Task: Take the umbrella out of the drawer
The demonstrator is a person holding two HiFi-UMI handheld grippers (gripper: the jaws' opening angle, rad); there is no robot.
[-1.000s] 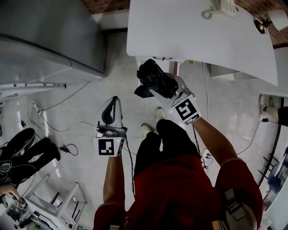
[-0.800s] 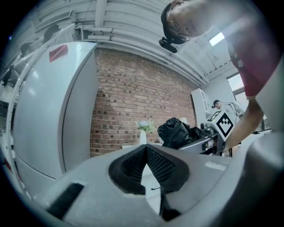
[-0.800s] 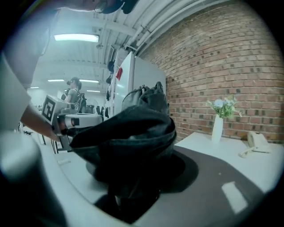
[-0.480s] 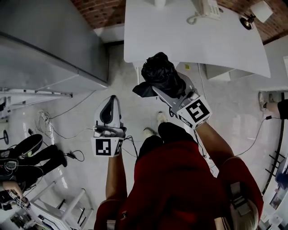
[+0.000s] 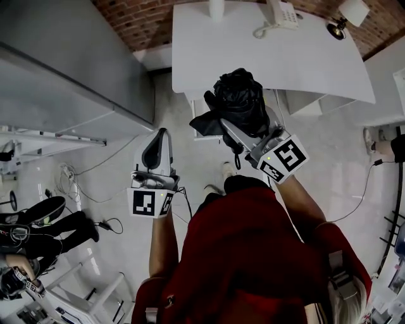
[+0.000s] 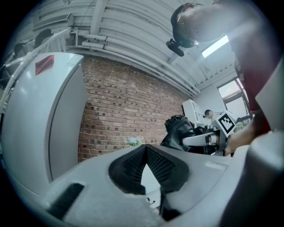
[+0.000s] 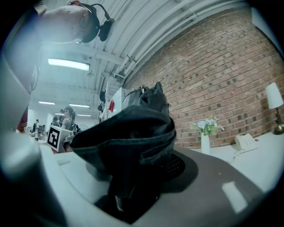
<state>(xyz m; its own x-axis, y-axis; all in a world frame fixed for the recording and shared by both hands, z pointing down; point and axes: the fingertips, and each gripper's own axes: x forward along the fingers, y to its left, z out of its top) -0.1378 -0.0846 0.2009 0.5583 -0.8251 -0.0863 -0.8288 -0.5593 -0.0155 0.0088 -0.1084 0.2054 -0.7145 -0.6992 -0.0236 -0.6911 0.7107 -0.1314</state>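
A black folded umbrella sits in my right gripper, whose jaws are shut on it; it is held up in front of the white desk. In the right gripper view the umbrella fills the space between the jaws and hides the fingertips. My left gripper hangs to the left over the floor, shut with nothing in it; its ribbed pads meet at the tips. From the left gripper view the umbrella shows off to the right. The drawer is hidden behind the umbrella.
On the desk stand a phone, a lamp and a vase. A large grey cabinet stands at the left. Cables lie on the floor, near another person's shoes.
Both grippers have risen and moved toward the desk. The umbrella has come up with the right gripper. The left gripper stays shut and empty.
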